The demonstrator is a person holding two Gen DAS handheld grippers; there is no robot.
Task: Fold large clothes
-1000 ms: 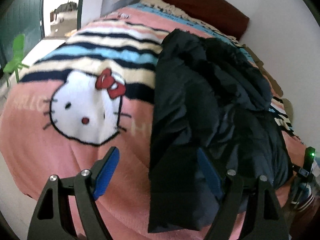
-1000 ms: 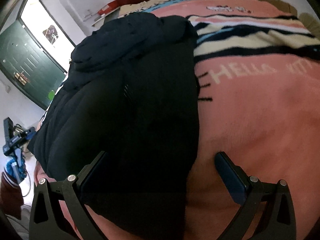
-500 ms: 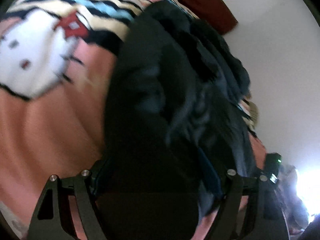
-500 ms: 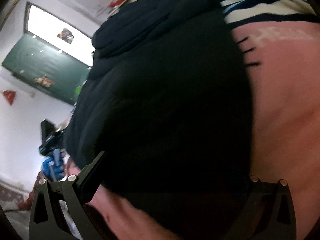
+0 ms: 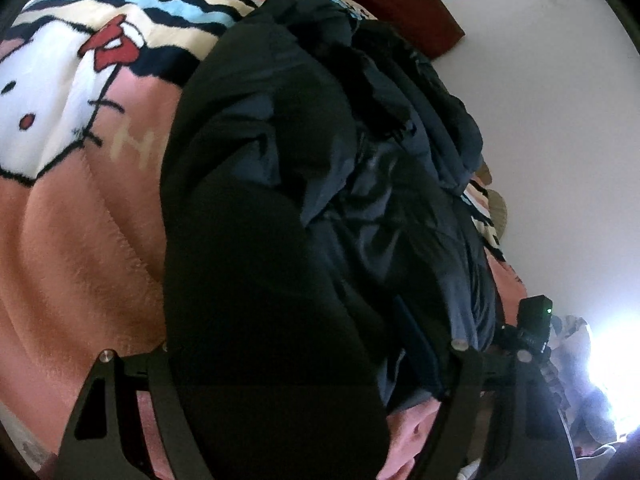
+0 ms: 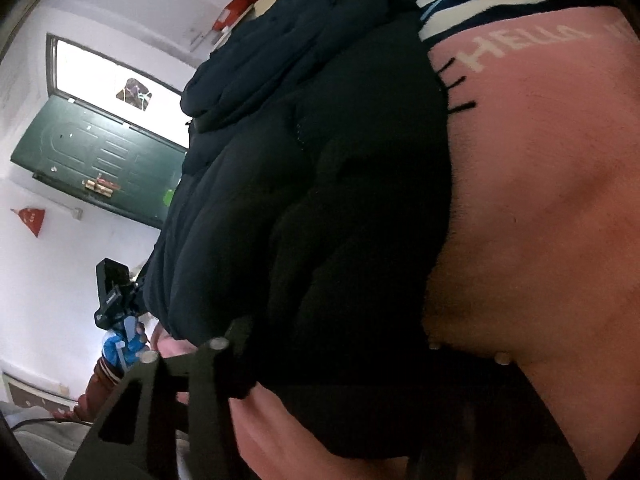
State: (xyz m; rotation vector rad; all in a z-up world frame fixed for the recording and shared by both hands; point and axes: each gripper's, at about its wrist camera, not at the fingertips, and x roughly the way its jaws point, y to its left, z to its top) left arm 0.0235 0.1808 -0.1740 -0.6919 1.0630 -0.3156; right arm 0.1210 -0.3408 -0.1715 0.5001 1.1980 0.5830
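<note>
– Right claw (image 6: pixel 334 332): what is it clamped on, and why there?
– It is clamped on the near hem of the jacket (image 6: pixel 320 160). Its jaws have just been closing, and the dark padded cloth is seen between them, with one finger sunk into it. The hem is taken, it is judged, so that the lower part can be lifted and laid over toward the collar.

– And the left claw (image 5: pixel 284 328)?
– It is held apart, astride the same hem further along. One blue pad (image 5: pixel 416 336) is seen beside the cloth, and no squeeze is shown. A two-point hold is probably wanted, since a bulky garment sags if it is raised by one corner only.

– Where is the jacket lying?
– It is spread lengthwise on the blanket (image 5: pixel 80 260) of the bed, hood bunched at the far end toward the headboard (image 5: pixel 400 4), hem at the near edge where both claws are pointed down at it.

– Why is it placed so?
– A soft, broad surface is given for the fold. The pink side of the blanket is left bare beside it.

– What else is seen?
– A green door (image 6: pixel 92 160) is seen, well apart from the bed.

– How far along is the task?
– It is judged early: no fold across the body is seen yet.
</note>
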